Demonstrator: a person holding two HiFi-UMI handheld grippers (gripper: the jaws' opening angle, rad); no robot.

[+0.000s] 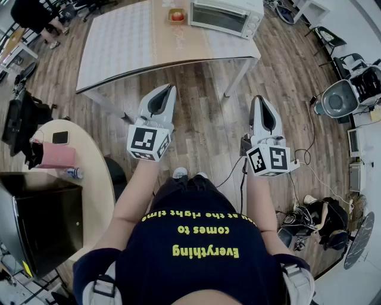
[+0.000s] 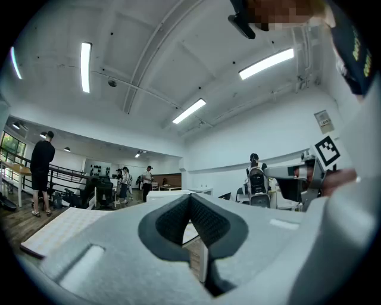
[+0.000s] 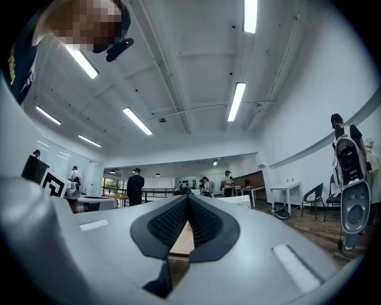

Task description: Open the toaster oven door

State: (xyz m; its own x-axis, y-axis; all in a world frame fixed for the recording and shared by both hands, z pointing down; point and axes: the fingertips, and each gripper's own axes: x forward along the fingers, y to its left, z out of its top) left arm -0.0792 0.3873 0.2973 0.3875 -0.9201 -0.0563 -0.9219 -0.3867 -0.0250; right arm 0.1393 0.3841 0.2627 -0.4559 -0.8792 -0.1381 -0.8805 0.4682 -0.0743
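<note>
The white toaster oven stands at the far right end of a table, its glass door closed and facing me. Both grippers hang in the air over the wooden floor, short of the table's near edge and well apart from the oven. My left gripper points toward the table's middle, jaws shut with nothing between them. My right gripper sits below the table's right corner, also shut and empty. Each gripper view looks level across the room over its closed jaws.
A white patterned mat covers the table's left part, and a small red-orange thing sits left of the oven. A round wooden desk with a pink pouch is at my left. Cables and equipment lie at right.
</note>
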